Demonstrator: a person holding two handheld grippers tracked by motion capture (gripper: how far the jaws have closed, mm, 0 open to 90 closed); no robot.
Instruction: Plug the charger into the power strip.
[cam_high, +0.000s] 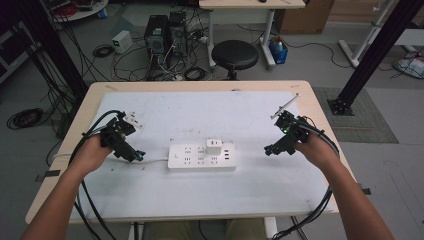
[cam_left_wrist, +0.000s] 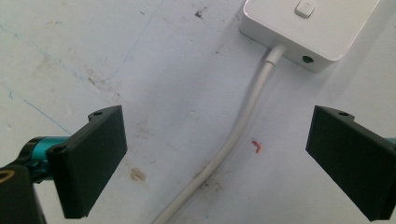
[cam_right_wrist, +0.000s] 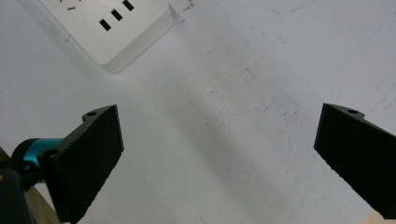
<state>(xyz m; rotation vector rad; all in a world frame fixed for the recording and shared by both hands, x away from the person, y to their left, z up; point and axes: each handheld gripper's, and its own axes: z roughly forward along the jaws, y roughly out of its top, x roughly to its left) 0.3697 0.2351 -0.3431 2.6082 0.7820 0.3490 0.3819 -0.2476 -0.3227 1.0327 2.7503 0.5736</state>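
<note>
Both grippers' fingers gape empty; the power strip (cam_left_wrist: 312, 29) is cut off, its cord (cam_left_wrist: 243, 121) seemingly unheld.

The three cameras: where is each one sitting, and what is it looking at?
High view: above the table, looking down; both forearms hold the left hand-held gripper and right hand-held gripper.
Left gripper view: along its open black jaws at the white power strip's cable.
Right gripper view: along open jaws toward the table.
Shared: white rectangular plastic power strip.
</note>
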